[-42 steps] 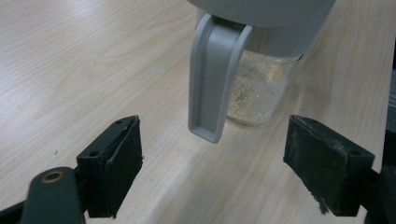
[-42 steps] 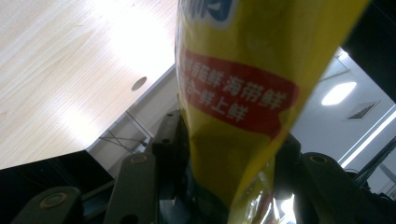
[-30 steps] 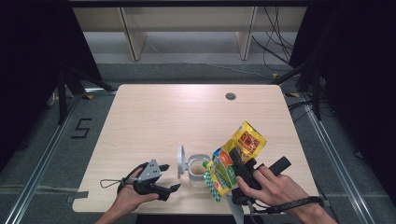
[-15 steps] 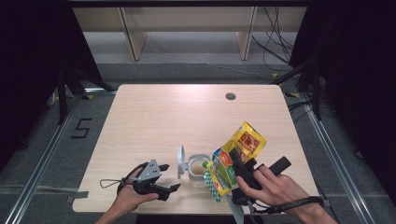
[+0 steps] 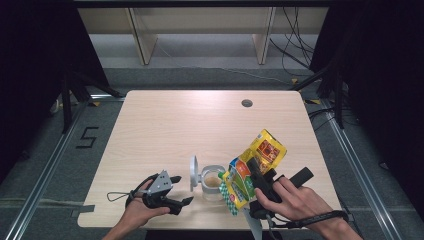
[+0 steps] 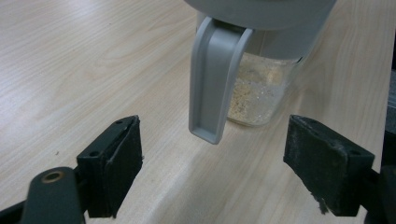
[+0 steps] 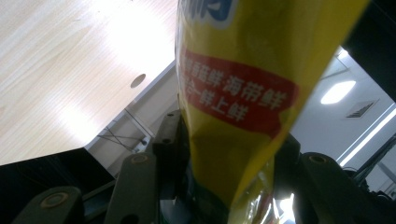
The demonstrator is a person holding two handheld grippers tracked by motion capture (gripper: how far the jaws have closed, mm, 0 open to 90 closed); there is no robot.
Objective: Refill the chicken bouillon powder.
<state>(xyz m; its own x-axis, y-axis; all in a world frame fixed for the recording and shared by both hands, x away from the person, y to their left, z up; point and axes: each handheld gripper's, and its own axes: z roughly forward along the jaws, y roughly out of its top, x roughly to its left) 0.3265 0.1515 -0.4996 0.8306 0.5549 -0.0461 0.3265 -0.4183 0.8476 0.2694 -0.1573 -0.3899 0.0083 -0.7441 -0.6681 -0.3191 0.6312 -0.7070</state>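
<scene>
Nothing is seen to have shifted since the earlier frames: the yellow bag (image 5: pixel 252 167) is held tilted at the same angle and both hands are kept where they were.

At the near edge of the table (image 5: pixel 200 120), right of centre, the bag is pinched between the jaws of the right gripper (image 5: pixel 256 172); in the right gripper view its crumpled yellow film (image 7: pixel 243 107) is seen squeezed between the two jaws. Its lower, green-printed end is dipped toward the mouth of the clear jar (image 5: pixel 212 182), which stands just left of it with its grey lid (image 5: pixel 193 173) swung open to the left. A shallow layer of pale granules (image 6: pixel 250 95) is seen at the jar's bottom through the glass.

The left gripper (image 5: pixel 170 192) is rested on the table near the jar's left side, jaws spread wide and pinching nothing, with the lid's grey latch (image 6: pixel 212 84) hanging between them but untouched.

Pouring appears to be in hand, and only a little seems to have been delivered. For a clean pour, the bag's opening should be kept directly over the jar's mouth and the tilt raised gradually, so that granules are not spilled onto the table. The jar might usefully be steadied by the left gripper, since it could be nudged by the bag.
</scene>
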